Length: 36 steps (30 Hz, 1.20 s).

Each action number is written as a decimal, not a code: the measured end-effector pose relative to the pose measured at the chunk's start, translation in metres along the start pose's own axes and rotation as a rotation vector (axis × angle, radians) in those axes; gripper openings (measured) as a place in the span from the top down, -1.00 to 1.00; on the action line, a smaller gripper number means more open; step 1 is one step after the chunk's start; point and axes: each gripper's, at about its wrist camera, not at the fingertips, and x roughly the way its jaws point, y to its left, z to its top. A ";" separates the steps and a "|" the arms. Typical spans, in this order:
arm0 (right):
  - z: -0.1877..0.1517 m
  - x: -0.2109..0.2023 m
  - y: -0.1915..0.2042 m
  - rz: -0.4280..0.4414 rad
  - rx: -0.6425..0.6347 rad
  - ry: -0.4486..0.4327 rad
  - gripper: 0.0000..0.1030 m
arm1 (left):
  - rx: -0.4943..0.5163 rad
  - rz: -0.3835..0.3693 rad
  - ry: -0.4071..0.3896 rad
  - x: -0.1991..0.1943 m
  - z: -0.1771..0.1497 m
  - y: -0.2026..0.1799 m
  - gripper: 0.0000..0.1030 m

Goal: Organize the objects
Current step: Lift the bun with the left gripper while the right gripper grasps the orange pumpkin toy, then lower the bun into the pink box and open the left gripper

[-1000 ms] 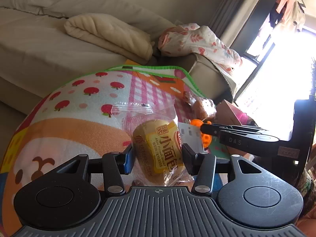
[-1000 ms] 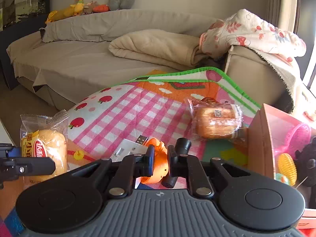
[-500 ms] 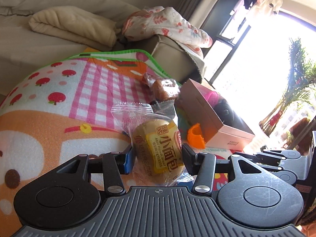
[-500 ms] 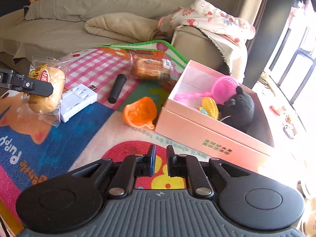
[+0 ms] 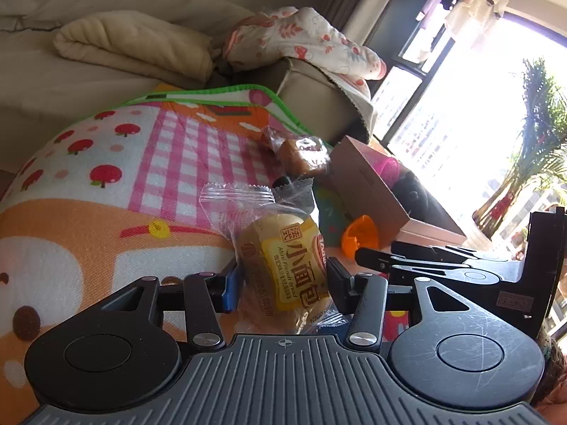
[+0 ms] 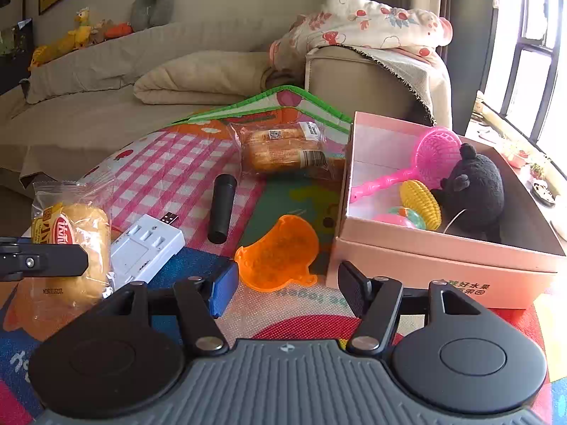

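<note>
My left gripper (image 5: 281,285) is shut on a wrapped mini bread (image 5: 283,269) with a yellow label, held above the play mat (image 5: 106,233). The same mini bread (image 6: 71,248) shows at the left of the right wrist view. My right gripper (image 6: 287,292) hovers low over the mat, its jaws opening with nothing between them; an orange toy cup (image 6: 280,251) lies just ahead of it. To its right stands a pink box (image 6: 436,262) holding a pink strainer (image 6: 425,159), a yellow toy and a black plush (image 6: 475,187).
On the mat lie a second wrapped bread (image 6: 283,148), a black cylinder (image 6: 223,212) and a white USB charger (image 6: 145,248). A beige sofa (image 6: 106,113) with folded blankets rises behind. A bright window (image 5: 478,106) is at the right.
The right gripper's jaws went from shut to apart, and it drew back from the orange cup, which now lies free on the mat. The left gripper swung right, still holding the bread.
</note>
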 end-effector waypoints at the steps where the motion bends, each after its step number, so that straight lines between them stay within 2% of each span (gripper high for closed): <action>1: 0.001 0.005 0.003 0.019 0.003 0.012 -0.23 | -0.005 0.003 -0.002 -0.001 0.000 0.003 -0.05; 3: 0.002 0.013 0.009 0.020 0.005 0.014 -0.34 | -0.013 0.006 -0.002 -0.001 0.000 0.006 -0.05; 7: 0.008 0.021 0.013 0.017 0.029 0.010 -0.35 | -0.015 0.001 0.001 -0.002 0.000 0.007 -0.05; 8: 0.009 0.021 0.013 0.018 0.033 0.008 -0.28 | -0.013 -0.002 0.001 -0.003 -0.001 0.007 -0.05; 9: 0.010 0.020 0.013 0.016 0.028 0.009 -0.05 | -0.011 -0.003 0.001 -0.004 -0.001 0.006 -0.05; 12: 0.009 0.015 0.014 0.014 0.004 0.021 -0.03 | -0.006 -0.003 0.000 -0.006 -0.002 0.003 -0.05; 18: -0.013 -0.031 0.005 0.022 -0.072 0.005 -0.03 | 0.052 -0.029 0.018 -0.009 -0.004 -0.018 -0.05; 21: -0.029 -0.066 -0.013 -0.008 -0.080 -0.026 -0.03 | 0.085 -0.075 0.038 -0.006 -0.001 -0.037 -0.05; 24: -0.039 -0.092 -0.038 -0.071 -0.053 -0.075 -0.03 | 0.155 -0.114 0.029 0.003 0.017 -0.068 -0.05; 28: -0.043 -0.112 -0.069 -0.160 0.008 -0.158 -0.03 | 0.270 -0.159 -0.016 0.030 0.053 -0.121 -0.05; 31: -0.044 -0.117 -0.088 -0.178 0.069 -0.197 -0.03 | 0.352 -0.158 -0.025 0.066 0.079 -0.159 -0.05; 36: -0.051 -0.118 -0.107 -0.194 0.117 -0.223 -0.03 | 0.366 -0.142 -0.020 0.136 0.113 -0.197 -0.06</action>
